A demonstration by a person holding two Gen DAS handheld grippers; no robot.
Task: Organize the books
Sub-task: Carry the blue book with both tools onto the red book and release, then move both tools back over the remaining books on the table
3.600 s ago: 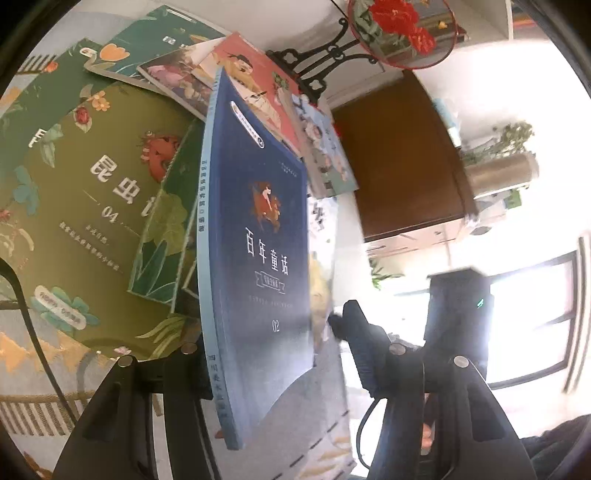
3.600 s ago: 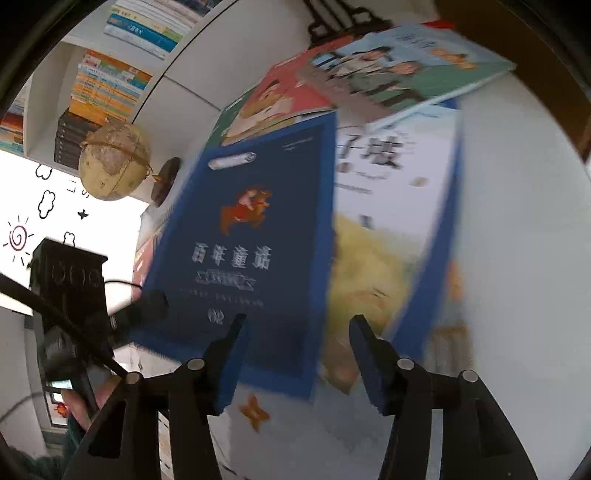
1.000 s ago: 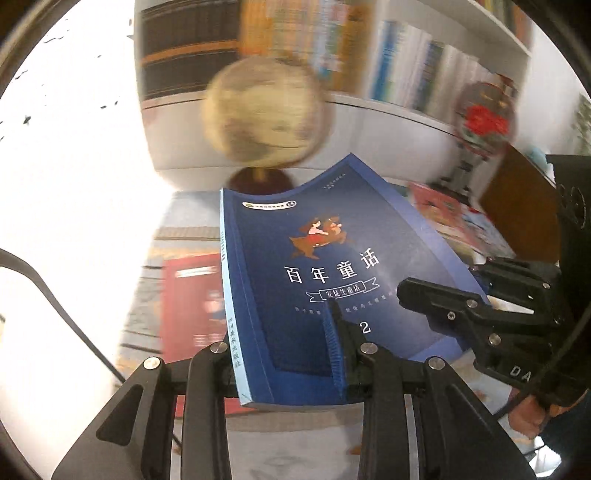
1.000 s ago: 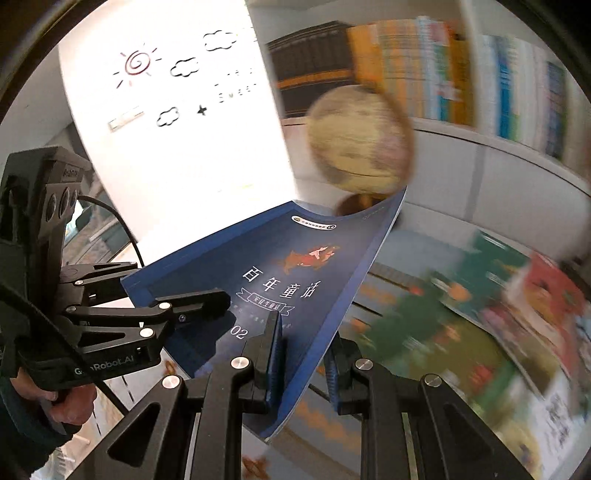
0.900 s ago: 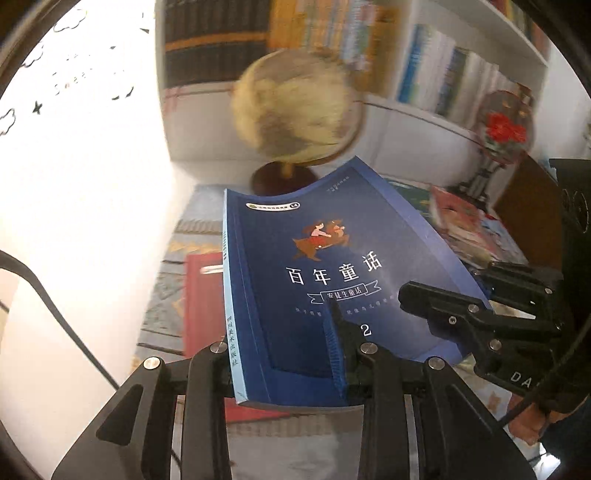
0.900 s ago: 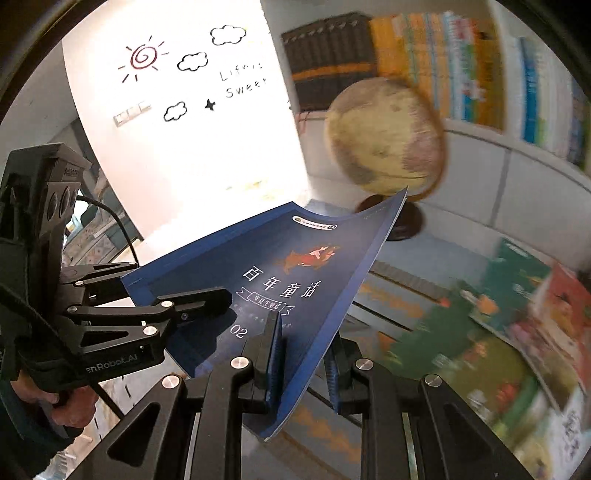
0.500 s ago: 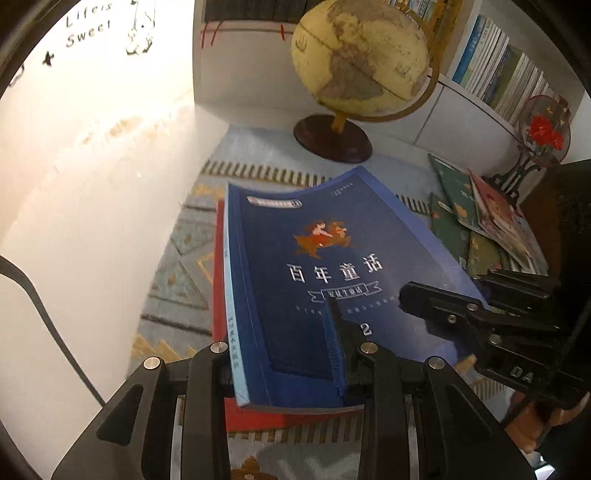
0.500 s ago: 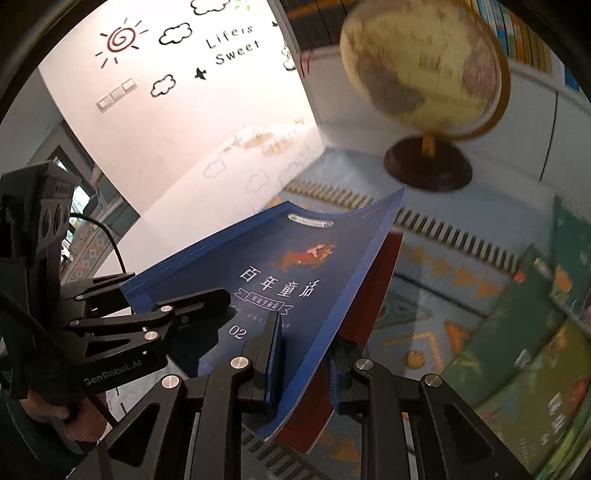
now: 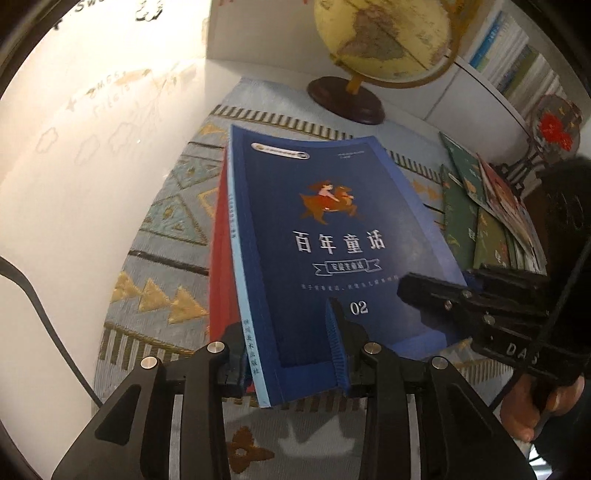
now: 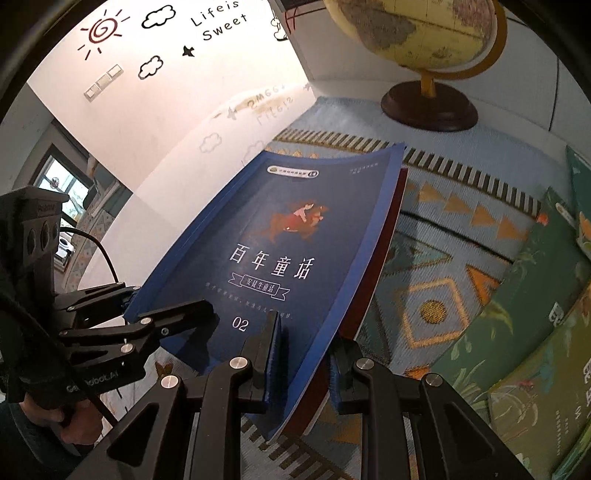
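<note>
I held the blue book [image 9: 332, 236] by its near edge with both tools, its cover facing up and its far end sagging toward the patterned rug [image 9: 166, 236]. My left gripper [image 9: 291, 360] straddled the spine corner; its jaws had just been opening a little, with the book between them, and I could not tell whether the pads [image 9: 336, 347] pressed on it. My right gripper [image 10: 303, 363] was clamped on the book's open-edge corner, one finger above the cover and one beneath.

Directly under the blue book lay a red book [image 9: 219, 258], flat on the rug, its edge showing past the blue spine. Whether the two books touched I could not tell.

Surroundings noted: a globe [image 10: 424, 29] on a dark round base stood beyond the books' far end, close to the white cabinet front. A row of green and red picture books [image 9: 484, 221] lay overlapped on the rug to the right, clear of the blue book. A round ornament [image 9: 554, 125] with red flowers stood on a black stand behind them. Shelved books [image 9: 517, 62] filled the upper right. A white wall [image 10: 147, 92] with painted clouds bounded the left side. A bare hand [image 9: 532, 410] gripped the right tool's handle.
</note>
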